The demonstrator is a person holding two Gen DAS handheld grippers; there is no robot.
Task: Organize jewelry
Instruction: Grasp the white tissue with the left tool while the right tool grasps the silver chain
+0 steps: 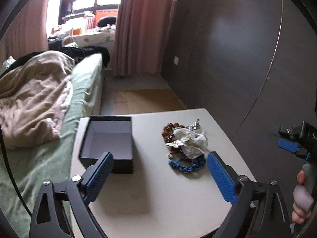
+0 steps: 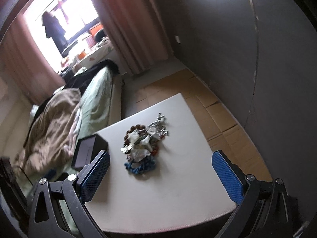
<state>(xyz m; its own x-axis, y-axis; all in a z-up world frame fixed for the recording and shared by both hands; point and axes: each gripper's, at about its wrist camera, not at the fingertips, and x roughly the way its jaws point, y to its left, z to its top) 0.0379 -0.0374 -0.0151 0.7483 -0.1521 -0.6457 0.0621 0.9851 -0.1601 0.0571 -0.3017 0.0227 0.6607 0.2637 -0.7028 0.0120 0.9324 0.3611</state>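
Judging progress: nothing sorted yet. The open black rectangular cardboard box with a pale lilac lining (image 1: 108, 140) stands empty on the off-white tabletop (image 1: 158, 188), near its left edge beside the bed with the green sheet (image 1: 83, 91). All the jewellery remains in one tangled heap (image 1: 185, 143) toward the middle-right of the tabletop, well apart from the box

Heap contents, as far as visible: a blue chunky chain or braided piece (image 1: 187, 165) at the near end, whitish crumpled pieces with a silver flower-like brooch in the middle, a reddish-brown beaded ring at the far left, a silvery piece at the far end. Individual items cannot be separated further

Orientation: the heap's long axis runs from the near blue piece away to the silvery far end, roughly along the tabletop's depth. The box's long axis lies about parallel, open side up

Left gripper (image 1: 160, 165): jaws wide apart, nothing between them, above the bare tabletop between box and heap. Right gripper (image 2: 160, 165): jaws likewise wide, empty, aimed down at the heap's near end

Remaining: every piece still to be lifted out and placed in the box
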